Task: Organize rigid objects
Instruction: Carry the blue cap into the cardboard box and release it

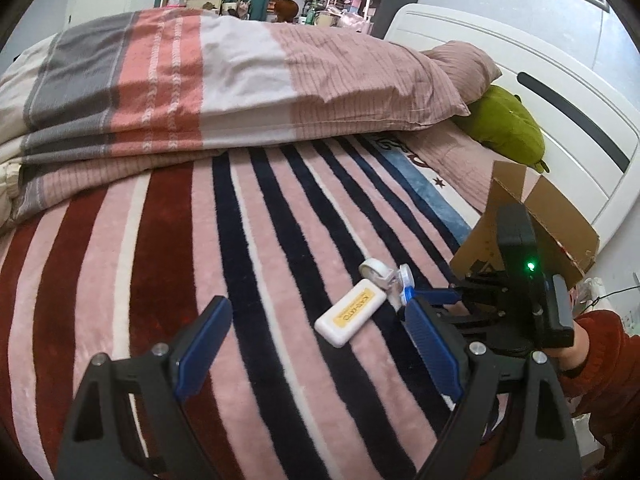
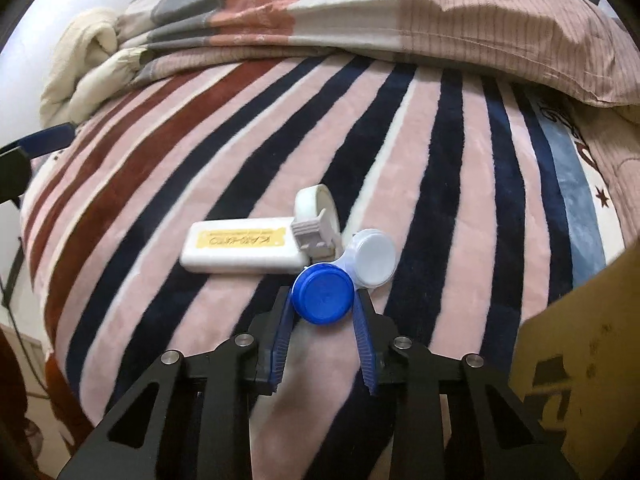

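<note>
My bed (image 1: 160, 280) is covered by a striped plush blanket (image 2: 420, 152). On it lie a white case with a yellow label (image 2: 240, 246), a small tape dispenser (image 2: 316, 220) touching its end, and a blue-and-white lens case (image 2: 344, 276) just beside them. A folded quilt (image 1: 180, 80), pillow (image 1: 460, 68) and cardboard box (image 1: 532, 220) sit further back.

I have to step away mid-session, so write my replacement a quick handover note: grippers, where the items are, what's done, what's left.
Right gripper: fingers closed around the blue cap end of the contact lens case, on the striped blanket.
Left gripper: open, empty, hovering over the blanket.
White rectangular case with the yellow label and the tape dispenser lie touching beside the lens case.
Cardboard box stands open to the right.
Done: nothing visibly boxed. Left: probably all three items.
</note>
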